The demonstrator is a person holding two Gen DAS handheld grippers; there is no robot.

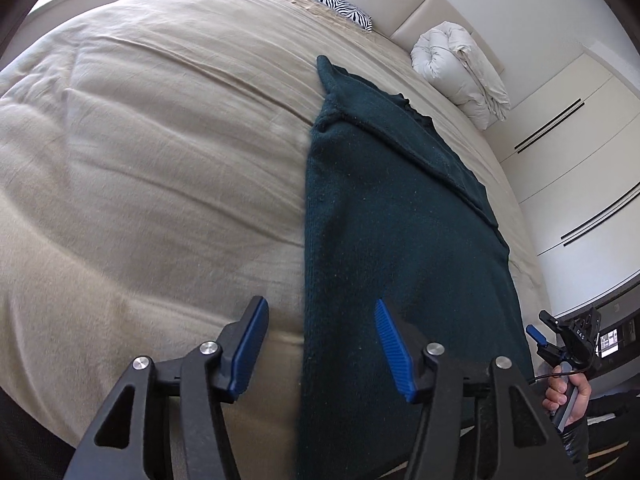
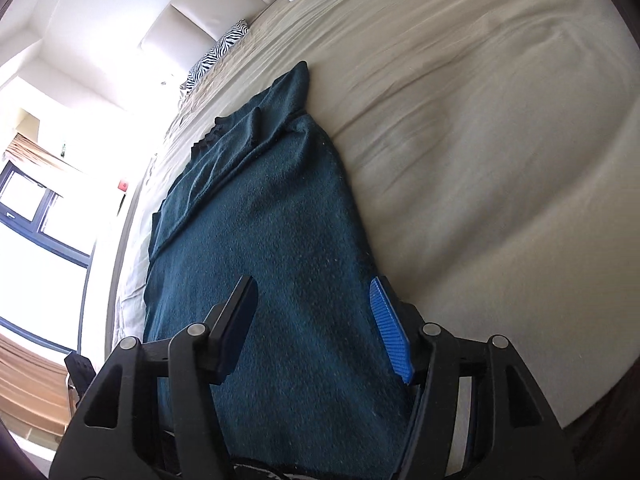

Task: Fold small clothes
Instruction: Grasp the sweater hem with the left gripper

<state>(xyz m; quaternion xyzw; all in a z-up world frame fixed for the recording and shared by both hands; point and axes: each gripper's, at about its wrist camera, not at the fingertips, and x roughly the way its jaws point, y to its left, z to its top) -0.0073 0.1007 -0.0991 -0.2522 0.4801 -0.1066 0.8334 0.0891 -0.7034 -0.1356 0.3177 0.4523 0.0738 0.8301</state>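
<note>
A dark teal knitted garment [image 1: 400, 248] lies lengthwise on the beige-sheeted bed [image 1: 152, 152], near the bed's foot edge and running toward the headboard. It already forms a long narrow strip, with one side laid over the body along a diagonal seam and a sleeve tip pointing toward the headboard; the lengthwise folding appears done, and the crosswise fold, bringing the near end up over the far end, appears still to come.

The left gripper [image 1: 320, 350] hovers over the garment's near left edge, jaws wide apart, holding nothing. The right gripper [image 2: 316, 332] stands over the garment's near end, jaws equally spread and empty.

Beyond the garment, at the cream padded headboard [image 1: 404, 4], rest a zebra-striped pillow [image 1: 332, 2] and a rolled white duvet [image 1: 460, 72], both well apart from the garment. White wardrobe doors [image 1: 572, 148] stand past the bed. Nothing obstructs the work.
</note>
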